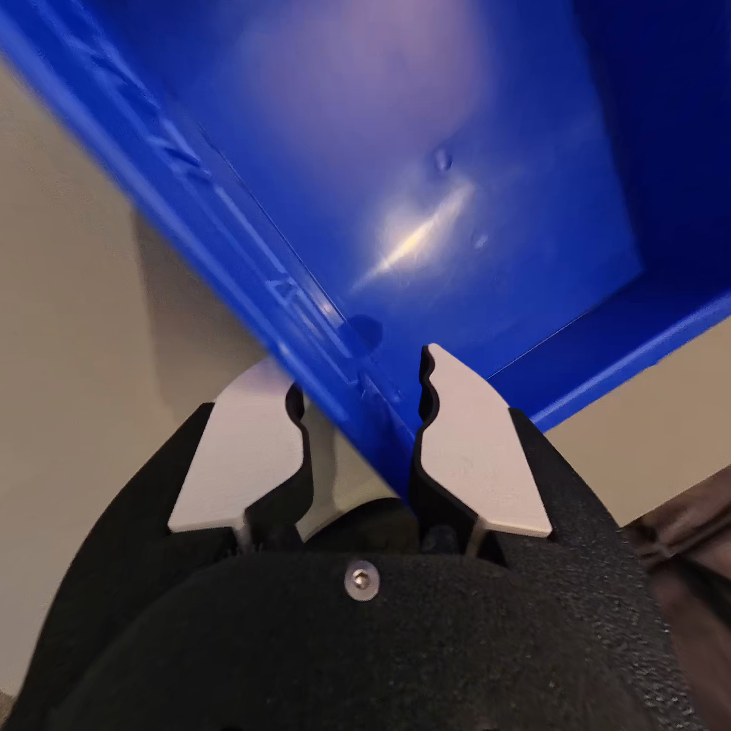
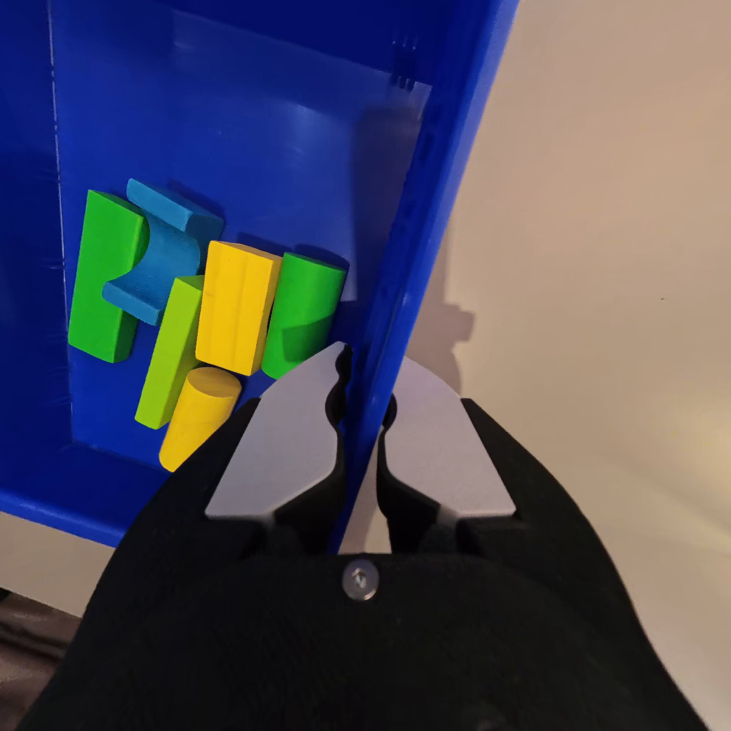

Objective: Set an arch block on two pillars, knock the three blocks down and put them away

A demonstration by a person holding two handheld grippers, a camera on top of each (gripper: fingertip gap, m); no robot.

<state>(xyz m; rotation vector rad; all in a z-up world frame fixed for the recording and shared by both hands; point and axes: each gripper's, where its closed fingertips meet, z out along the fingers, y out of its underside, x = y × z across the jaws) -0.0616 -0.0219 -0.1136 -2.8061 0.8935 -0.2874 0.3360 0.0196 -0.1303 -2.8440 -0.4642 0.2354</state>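
Left wrist view: left gripper (image 1: 358,377) straddles the wall of the blue bin (image 1: 435,158), one finger outside over the beige table (image 1: 59,316), the other inside. Jaws partly closed with the wall between them; can't tell if they actually pinch it. Bin floor in this view is bare, picture slightly blurred

Right wrist view: right gripper (image 2: 366,391) nearly closed on the opposite bin wall (image 2: 443,237), both pads pressed against it. Blocks sit clustered on the bin floor near that wall: blue arch block (image 2: 162,253) lying on a green arch block (image 2: 106,277), a light green bar (image 2: 170,352), a yellow rectangular block (image 2: 237,304), a green cylinder (image 2: 304,308), a yellow cylinder (image 2: 197,415), all touching or overlapping
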